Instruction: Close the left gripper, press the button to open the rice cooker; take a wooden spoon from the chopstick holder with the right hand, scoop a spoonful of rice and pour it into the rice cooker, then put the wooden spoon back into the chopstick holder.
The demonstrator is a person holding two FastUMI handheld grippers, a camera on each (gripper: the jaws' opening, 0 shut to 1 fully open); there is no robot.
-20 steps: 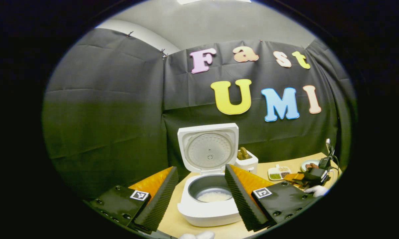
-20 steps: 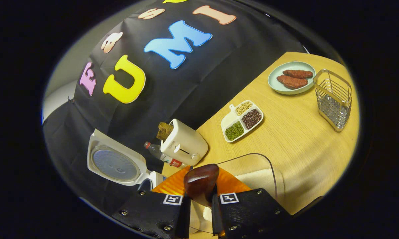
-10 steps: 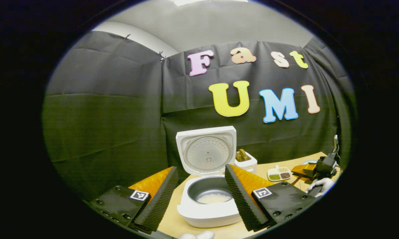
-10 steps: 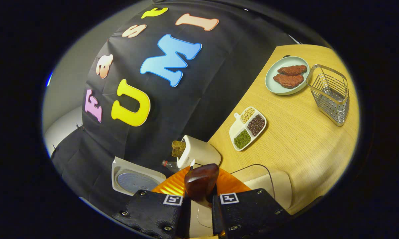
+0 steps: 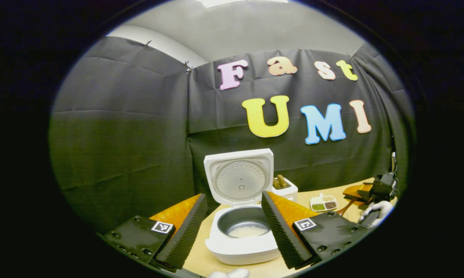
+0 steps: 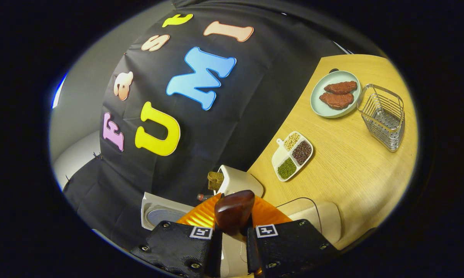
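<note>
1. The rice cooker (image 5: 241,231) stands open on the surface (image 6: 347,170), rice inside; the idle, spread left gripper (image 5: 233,227) could bump it.
2. The chopstick holder (image 6: 384,116) is light wire, so a skewed insertion might tip it.
3. The right gripper (image 6: 233,231) is clamped on the wooden spoon (image 6: 233,212); a loose hold lets it twist.

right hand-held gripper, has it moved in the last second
Yes. In the left gripper view the right hand-held gripper has gone right and up, away from the rice cooker.

Left gripper view: low, level, close to rice cooker (image 5: 241,216), facing back wall. Right gripper view: higher, tilted, looking down across table (image 6: 351,154). Shared by both: cooker, toaster (image 6: 237,181), divided dish (image 5: 323,202).
</note>
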